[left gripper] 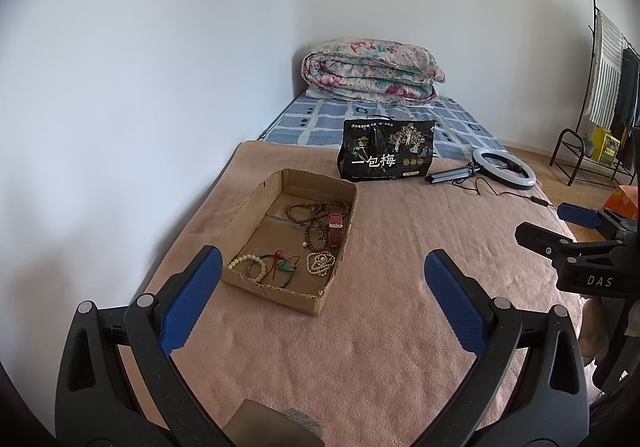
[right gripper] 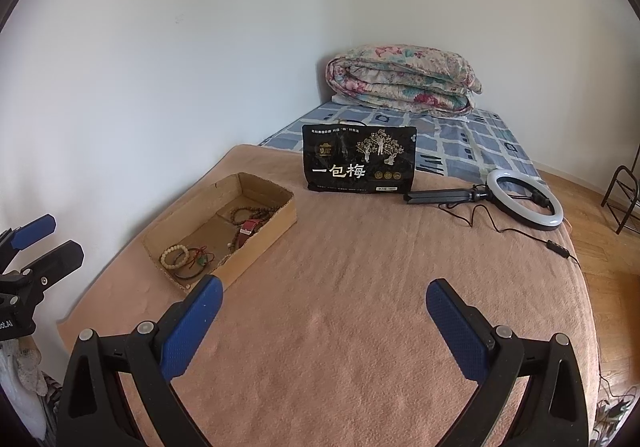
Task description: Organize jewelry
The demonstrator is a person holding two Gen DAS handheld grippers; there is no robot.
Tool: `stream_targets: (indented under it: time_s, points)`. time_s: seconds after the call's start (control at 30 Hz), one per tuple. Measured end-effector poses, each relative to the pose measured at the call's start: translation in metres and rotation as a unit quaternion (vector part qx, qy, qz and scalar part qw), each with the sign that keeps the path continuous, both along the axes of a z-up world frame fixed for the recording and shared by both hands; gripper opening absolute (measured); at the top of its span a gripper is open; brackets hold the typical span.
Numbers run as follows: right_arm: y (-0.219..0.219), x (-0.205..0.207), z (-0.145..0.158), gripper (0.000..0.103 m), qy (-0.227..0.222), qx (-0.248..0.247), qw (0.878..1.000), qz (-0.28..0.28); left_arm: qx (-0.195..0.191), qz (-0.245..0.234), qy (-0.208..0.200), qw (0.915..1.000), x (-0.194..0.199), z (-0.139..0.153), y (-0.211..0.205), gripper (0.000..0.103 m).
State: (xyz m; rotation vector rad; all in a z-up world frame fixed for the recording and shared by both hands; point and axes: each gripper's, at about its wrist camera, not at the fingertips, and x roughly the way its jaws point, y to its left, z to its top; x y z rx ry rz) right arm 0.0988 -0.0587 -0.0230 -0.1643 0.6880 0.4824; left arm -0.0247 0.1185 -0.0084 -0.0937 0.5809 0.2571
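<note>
Both tongs spread, empty. Cardboard box (left gripper: pixel 280 239) of jewelry lay ahead-left of right tongs (right gripper: pixel 324 311), nearer left tongs (left gripper: pixel 323 281), long axis running away.

The cardboard box's (right gripper: pixel 256 247) near wall hides some beads, and the black bag's (right gripper: pixel 358 159) small print is unreadable.

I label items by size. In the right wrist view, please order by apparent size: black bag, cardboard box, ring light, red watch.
1. Cardboard box
2. Black bag, close; farther away, so unsure
3. Ring light
4. Red watch
</note>
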Motion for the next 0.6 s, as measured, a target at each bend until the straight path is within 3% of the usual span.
stream_targets:
  time_s: [0.6]
  points:
    - [-0.0003,0.0001,-0.0010,0.103,0.001,0.000,1.000,0.000,-0.002,0.001,-0.001,1.0000,-0.0011,-0.0003,-0.0027,0.103]
